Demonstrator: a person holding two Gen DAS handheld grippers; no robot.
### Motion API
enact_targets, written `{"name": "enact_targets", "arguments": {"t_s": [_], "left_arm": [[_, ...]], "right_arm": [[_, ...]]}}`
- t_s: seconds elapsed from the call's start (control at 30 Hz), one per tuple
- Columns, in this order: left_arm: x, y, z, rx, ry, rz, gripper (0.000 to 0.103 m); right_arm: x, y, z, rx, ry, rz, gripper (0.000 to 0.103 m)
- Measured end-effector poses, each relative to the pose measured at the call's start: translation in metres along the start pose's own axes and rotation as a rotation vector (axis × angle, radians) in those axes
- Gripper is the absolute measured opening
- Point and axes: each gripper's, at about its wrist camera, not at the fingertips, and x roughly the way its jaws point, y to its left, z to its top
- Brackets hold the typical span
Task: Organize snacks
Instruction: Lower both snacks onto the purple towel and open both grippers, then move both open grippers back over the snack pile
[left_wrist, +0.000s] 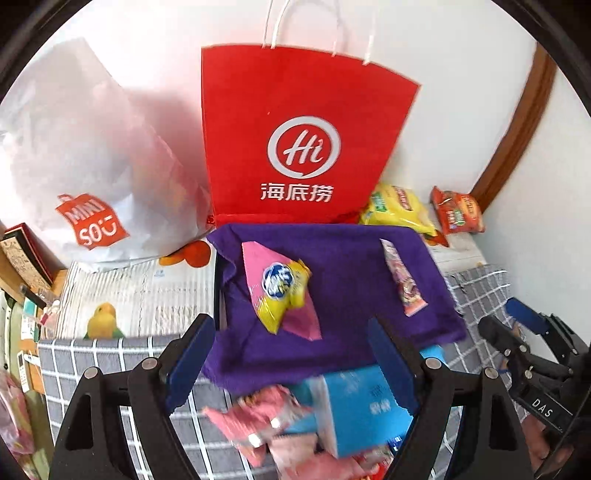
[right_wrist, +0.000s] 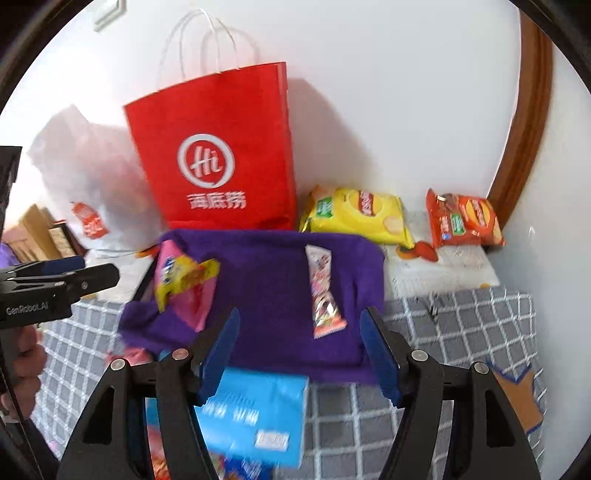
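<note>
Both sets of jaws gape, holding nothing: left gripper (left_wrist: 291, 354), right gripper (right_wrist: 299, 350). Below them sits a blue box (right_wrist: 255, 413). Beyond, on the purple cloth (right_wrist: 266, 280): pink-yellow packet (left_wrist: 284, 288) by its left edge, striped bar (right_wrist: 323, 291) near right, seemingly laid out for sorting.

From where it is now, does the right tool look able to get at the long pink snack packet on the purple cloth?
Probably yes. The right tool is open and empty, and the long pink snack packet lies flat on the purple cloth just ahead of it, with nothing on top or between them.
</note>
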Motion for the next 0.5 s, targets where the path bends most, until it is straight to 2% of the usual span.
{"name": "enact_targets", "arguments": {"t_s": [0.1,0.23,0.37,0.5], "left_arm": [[-0.023,-0.009,-0.018,0.03,-0.042,0.016,0.082],[-0.051,-0.014,-0.043,0.026,-0.067,0.018,0.082],[-0.066,-0.018,-0.067,0.033,-0.037,0.007,0.083],[-0.078,-0.017,-0.09,0.006,-0.031,-0.024,0.083]], "right_arm": [[-0.022,0.003,-0.017,-0.012,-0.019,0.04,0.067],[-0.048,0.008,-0.04,-0.049,-0.06,0.025,0.067],[-0.061,0.01,-0.062,-0.084,-0.047,-0.05,0.067],[-0.081,0.006,-0.085,-0.044,-0.077,-0.008,0.067]]}}
